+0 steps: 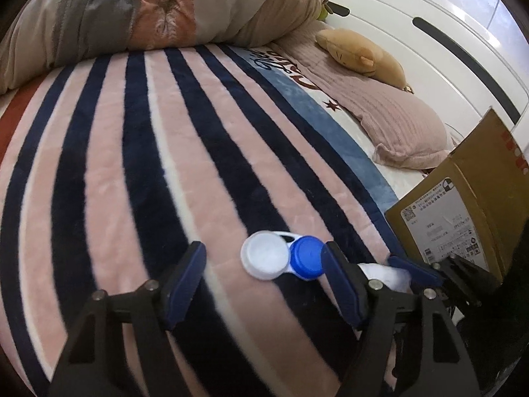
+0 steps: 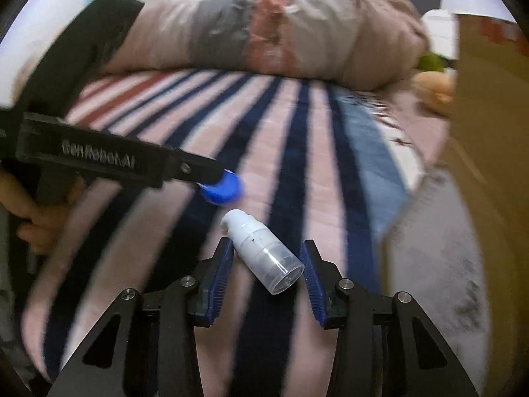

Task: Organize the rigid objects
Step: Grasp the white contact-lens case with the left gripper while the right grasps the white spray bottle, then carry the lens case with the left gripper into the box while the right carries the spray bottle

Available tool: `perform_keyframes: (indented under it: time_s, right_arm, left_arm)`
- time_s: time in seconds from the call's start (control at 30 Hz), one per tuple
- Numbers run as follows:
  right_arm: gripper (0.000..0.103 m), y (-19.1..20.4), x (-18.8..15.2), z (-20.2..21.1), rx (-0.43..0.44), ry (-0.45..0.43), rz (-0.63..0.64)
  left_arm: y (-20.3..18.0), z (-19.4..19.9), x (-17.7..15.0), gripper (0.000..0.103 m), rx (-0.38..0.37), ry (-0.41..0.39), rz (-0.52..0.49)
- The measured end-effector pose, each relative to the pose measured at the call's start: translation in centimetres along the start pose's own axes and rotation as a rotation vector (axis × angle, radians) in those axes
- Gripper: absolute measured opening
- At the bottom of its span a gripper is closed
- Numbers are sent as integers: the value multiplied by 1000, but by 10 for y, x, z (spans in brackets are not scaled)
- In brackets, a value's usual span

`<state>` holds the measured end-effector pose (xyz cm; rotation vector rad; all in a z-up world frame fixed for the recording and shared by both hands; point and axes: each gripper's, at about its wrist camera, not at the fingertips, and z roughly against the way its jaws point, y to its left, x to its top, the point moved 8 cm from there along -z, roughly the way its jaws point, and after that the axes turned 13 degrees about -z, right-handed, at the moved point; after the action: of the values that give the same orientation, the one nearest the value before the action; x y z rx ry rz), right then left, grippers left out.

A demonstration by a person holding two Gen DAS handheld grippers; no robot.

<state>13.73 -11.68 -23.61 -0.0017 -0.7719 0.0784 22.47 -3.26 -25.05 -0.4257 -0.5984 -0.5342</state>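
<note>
My left gripper [image 1: 264, 264] straddles the lens case [image 1: 282, 258], fingers wide; right gripper [image 2: 267, 264] brackets the pump bottle [image 2: 261, 251], unclosed, for boxing.

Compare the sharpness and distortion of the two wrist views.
Left wrist: mostly sharp, the white-and-blue plastic contact lens case crisp, the striped plush blanket bowed by fisheye. Right wrist: motion-blurred, edges smeared, the small white pump bottle only fairly clear.

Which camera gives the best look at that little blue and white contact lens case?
The left wrist view: the contact lens case lies whole and sharp on the blanket. The right wrist view shows only its blue cap, blurred, beside the left gripper.
</note>
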Motion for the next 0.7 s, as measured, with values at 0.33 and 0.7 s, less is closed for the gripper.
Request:
perform_keyframes:
  time_s: [0.33,0.7]
  right_arm:
    - [38,-3,-4,-4,-24,-5,4]
    - [38,10,-8,3,220,98,-68]
  left_arm:
    - [-13,-13,0,38,77,18,-112]
    - [-17,8,-13,13,8,32,-67]
